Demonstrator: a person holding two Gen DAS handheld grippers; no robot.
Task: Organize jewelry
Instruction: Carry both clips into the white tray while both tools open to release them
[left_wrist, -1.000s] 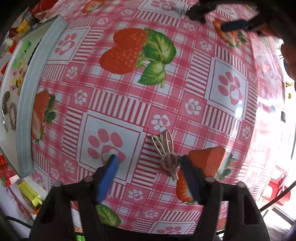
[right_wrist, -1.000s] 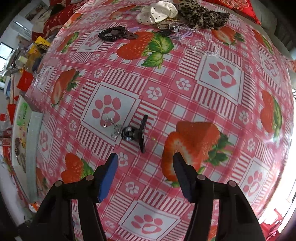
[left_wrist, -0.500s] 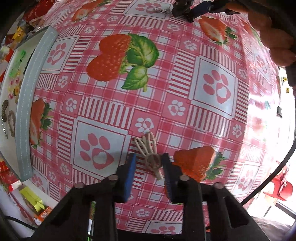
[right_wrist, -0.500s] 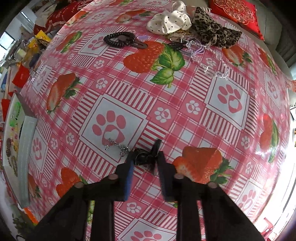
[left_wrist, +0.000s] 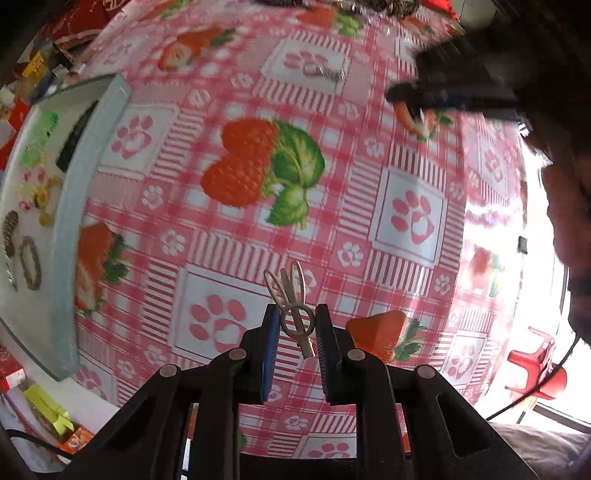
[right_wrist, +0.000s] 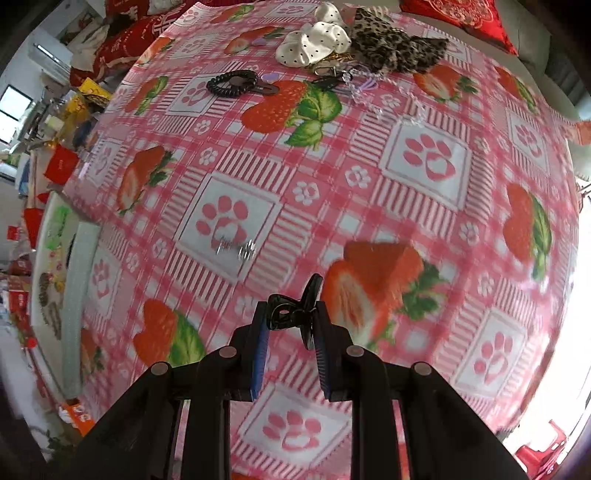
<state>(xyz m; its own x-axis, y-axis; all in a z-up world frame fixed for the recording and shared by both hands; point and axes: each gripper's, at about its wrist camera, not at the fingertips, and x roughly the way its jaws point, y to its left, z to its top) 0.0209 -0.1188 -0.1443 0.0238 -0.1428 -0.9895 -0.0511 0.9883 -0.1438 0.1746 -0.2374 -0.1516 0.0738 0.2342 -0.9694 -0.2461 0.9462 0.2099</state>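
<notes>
My left gripper (left_wrist: 294, 325) is shut on a silver metal hair clip (left_wrist: 291, 299) and holds it above the strawberry tablecloth. My right gripper (right_wrist: 290, 319) is shut on a black hair clip (right_wrist: 295, 314), also lifted off the cloth. A small silver chain piece (right_wrist: 238, 248) lies on a paw-print square just beyond the right gripper. A white tray (left_wrist: 70, 229) with several jewelry pieces sits at the left; it also shows in the right wrist view (right_wrist: 75, 295). The right gripper appears blurred at the top right of the left wrist view (left_wrist: 454, 94).
At the far edge lie a black coil hair tie (right_wrist: 232, 83), a white polka-dot scrunchie (right_wrist: 314, 44), a leopard scrunchie (right_wrist: 395, 48) and a clear bead chain (right_wrist: 384, 99). Clutter lines the table's left side. A red chair (left_wrist: 535, 373) stands at the lower right.
Both grippers closed on their clips and lifted them off the cloth. The silver chain piece stayed on the table as the right gripper rose.
</notes>
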